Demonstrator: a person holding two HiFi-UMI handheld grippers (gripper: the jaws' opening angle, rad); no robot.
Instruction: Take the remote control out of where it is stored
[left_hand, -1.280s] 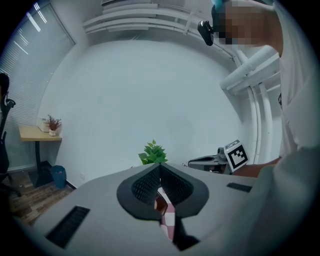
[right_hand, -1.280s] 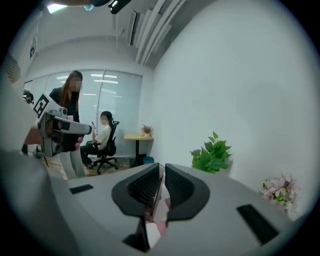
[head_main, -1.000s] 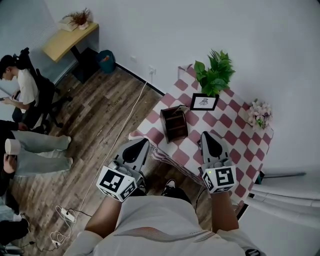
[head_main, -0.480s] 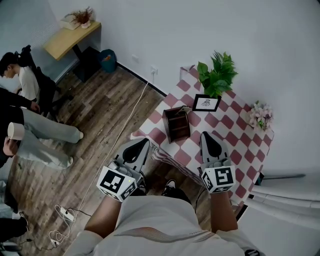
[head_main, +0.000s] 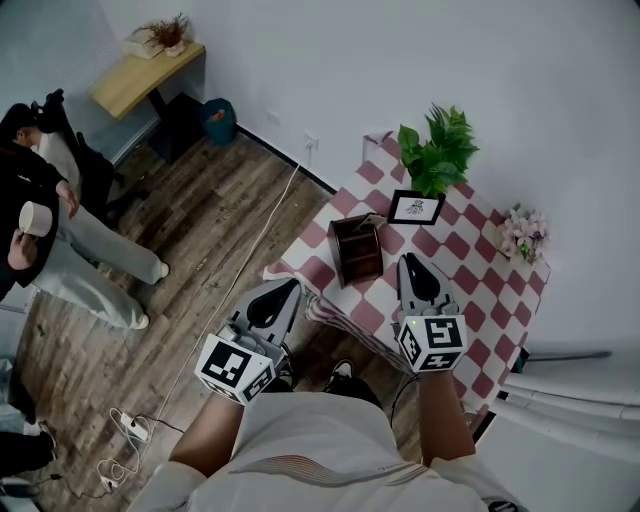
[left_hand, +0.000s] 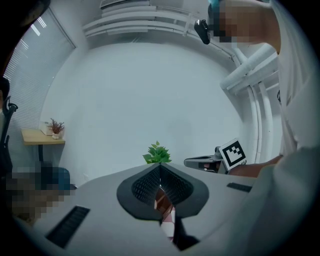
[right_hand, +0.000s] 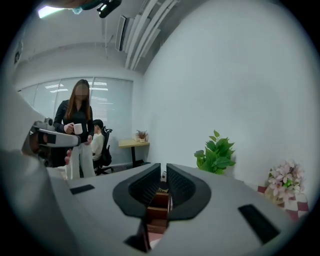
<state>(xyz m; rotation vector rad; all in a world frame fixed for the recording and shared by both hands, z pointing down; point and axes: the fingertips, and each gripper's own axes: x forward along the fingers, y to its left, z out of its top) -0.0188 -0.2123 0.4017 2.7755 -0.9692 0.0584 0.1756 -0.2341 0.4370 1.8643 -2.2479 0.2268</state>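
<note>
The remote (head_main: 369, 218) is poking straight up out of the brown box (head_main: 352, 255). A picture frame (head_main: 415, 207) and plant (head_main: 436, 150) are sitting just behind. The left gripper (head_main: 290, 287) and right gripper (head_main: 410, 265) are hanging closed, holding nothing.

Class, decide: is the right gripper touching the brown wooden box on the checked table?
Apart. The head view shows a strip of checked tablecloth between the right gripper and the wooden box; its shut jaws hold nothing.
</note>
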